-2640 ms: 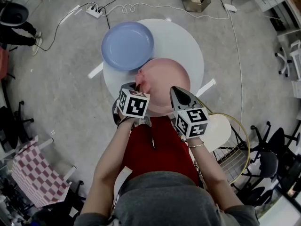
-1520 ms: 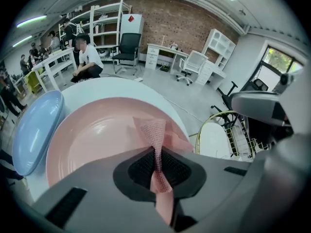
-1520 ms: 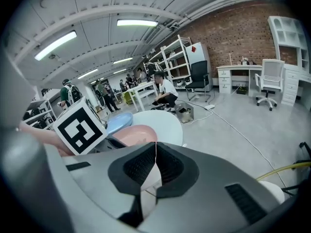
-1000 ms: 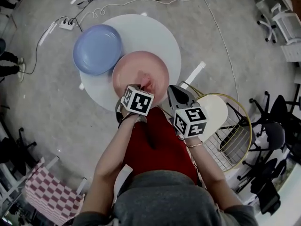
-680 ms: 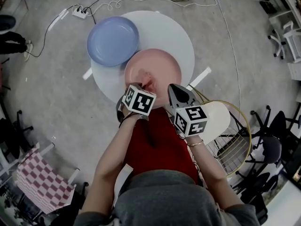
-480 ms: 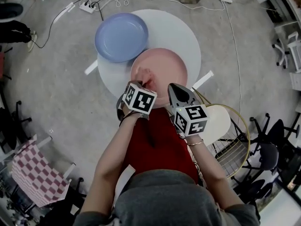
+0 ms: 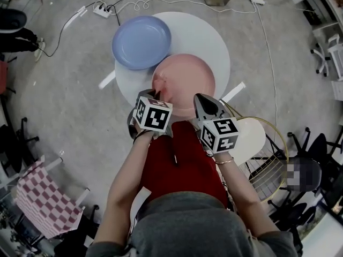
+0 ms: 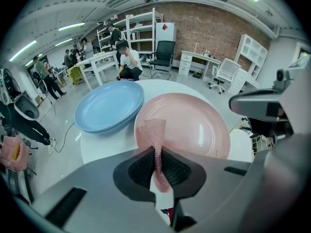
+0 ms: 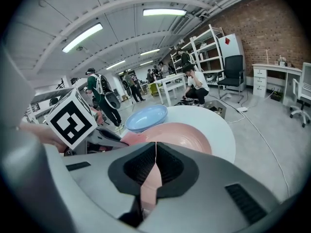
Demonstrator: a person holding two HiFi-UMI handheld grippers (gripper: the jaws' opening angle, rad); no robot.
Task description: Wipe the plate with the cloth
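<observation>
A pink plate (image 7: 187, 82) lies on the near side of a round white table (image 7: 206, 36). My left gripper (image 7: 157, 95) is shut on a pink mesh cloth (image 7: 162, 86), whose free end rests on the plate's near left part. In the left gripper view the cloth (image 8: 153, 130) rises from between the jaws of the left gripper (image 8: 156, 149) in front of the plate (image 8: 194, 125). My right gripper (image 7: 199, 99) hangs over the plate's near right rim. In its own view the right gripper (image 9: 155, 147) is shut tip to tip, with the plate (image 9: 182, 132) beyond.
A blue plate (image 7: 142, 40) sits on the table's far left, touching the pink one. A white seat in a gold wire frame (image 7: 252, 138) stands to the right. Cables and a power strip (image 7: 102, 9) lie on the floor; people (image 9: 194, 84) work in the background.
The left gripper and cloth have slid a little left and back over the plate's near part. The right gripper has kept its place by the near rim. The head camera has shifted.
</observation>
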